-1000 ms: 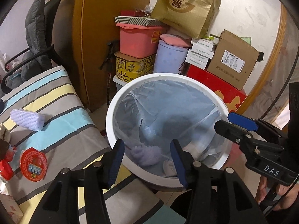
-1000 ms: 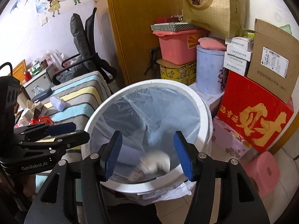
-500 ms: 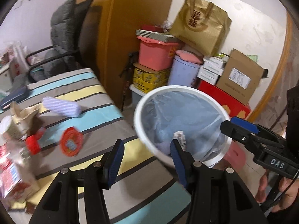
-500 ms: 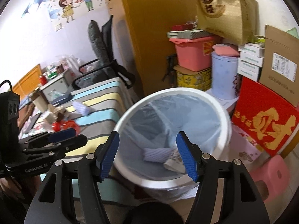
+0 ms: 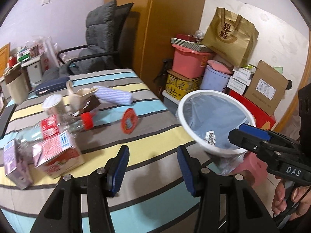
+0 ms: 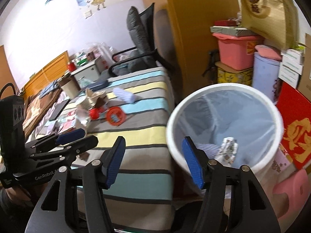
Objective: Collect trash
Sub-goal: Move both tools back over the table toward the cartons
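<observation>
Now both claws stand spread and grip nothing. The left claw (image 5: 152, 167) hangs over the near edge of a striped surface (image 5: 136, 141), banded in grey, yellow and pale blue; whether it is a desk or a bed I cannot tell. The right claw (image 6: 153, 161) sits at the gap between that surface and the bin (image 6: 225, 128), its right finger in front of the bin's near rim.

The bin is white and round, lined with a thin bluish bag. Inside lie a crumpled printed wrapper (image 6: 228, 148) and a pale ribbed piece beside it.

The trash is spread over the striped surface, well apart from the bin. A round red lid (image 5: 129, 120) with a small label lies nearest the bin. Further in are a clear bottle with a red cap (image 5: 86, 120), a torn beige paper bag (image 5: 81, 97), and a white-and-blue foam sleeve (image 5: 113, 97) just beside the bag. Near the left edge stand a red-and-white carton (image 5: 56, 153) and a purple carton (image 5: 14, 163), both blurred.

A grey chair (image 5: 101, 44) stands behind the surface. Boxes, a pink tub (image 5: 189, 64) and a gold bag (image 5: 231, 36) are stacked against the wall behind the bin.
</observation>
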`<state>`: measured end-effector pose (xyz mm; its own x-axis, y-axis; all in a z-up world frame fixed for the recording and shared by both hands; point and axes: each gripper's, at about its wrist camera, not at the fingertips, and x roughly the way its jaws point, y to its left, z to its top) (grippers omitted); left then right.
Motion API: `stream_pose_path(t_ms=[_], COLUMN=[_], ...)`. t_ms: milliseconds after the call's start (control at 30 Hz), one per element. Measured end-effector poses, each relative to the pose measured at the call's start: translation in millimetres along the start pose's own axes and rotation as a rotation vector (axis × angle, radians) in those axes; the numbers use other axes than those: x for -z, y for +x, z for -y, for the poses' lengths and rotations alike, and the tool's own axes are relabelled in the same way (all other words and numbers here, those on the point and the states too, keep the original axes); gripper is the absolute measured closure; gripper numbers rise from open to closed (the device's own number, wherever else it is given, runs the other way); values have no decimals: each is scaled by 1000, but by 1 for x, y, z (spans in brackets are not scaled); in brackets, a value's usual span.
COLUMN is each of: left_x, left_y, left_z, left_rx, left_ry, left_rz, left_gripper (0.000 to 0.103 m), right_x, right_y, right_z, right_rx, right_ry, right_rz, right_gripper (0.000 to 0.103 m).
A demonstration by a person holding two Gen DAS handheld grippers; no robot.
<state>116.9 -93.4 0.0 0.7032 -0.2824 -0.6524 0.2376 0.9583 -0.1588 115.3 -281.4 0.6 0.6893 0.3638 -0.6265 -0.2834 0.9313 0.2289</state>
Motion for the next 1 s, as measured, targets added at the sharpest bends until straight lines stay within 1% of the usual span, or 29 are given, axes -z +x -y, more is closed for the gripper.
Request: stream_pose_path(t_ms=[33,67,333,500,600,767,800,867,967,1000], left_x=[1,4,20,26,29,29,28,29,29,29], left_y=[-3,-6,-22,-29,-34,-47,-50,-57,-65,-67], left_z=[-2,-6,-25,-39,-52,-82,-87,-100,-121,-129], left_rx=[-8,-13,-55,-97,-140,-237,-256,-302,-364,-386], left_ry=[-7,-14,-56,-91,-113,-170,-182,-206,-248,-264], left_rz=[5,8,11,14,17,41,47,62,81,84], left_gripper=[52,52,52,52,52,52,52,52,52,50], right_x=[0,1,2,2,1,-1,-2,-4,-7,-9], right_y=[2,5,13,22,28,37,40,44,49,51], right_z=[-3,-6,-24,-36,-41,-48,-50,-52,-56,-57], right_rx=[-7,-16,-72,-87,-105,-128,-134,-137,-133,-132], right_ry=[-5,-9,-27,-54,-66,-84,-89,-101,-124,-132], right_rz=[-6,-15,-49,-64,-74,-76,-80,-82,-79,-79], right_gripper=[47,48,48,48,48,48,47,40,39,39])
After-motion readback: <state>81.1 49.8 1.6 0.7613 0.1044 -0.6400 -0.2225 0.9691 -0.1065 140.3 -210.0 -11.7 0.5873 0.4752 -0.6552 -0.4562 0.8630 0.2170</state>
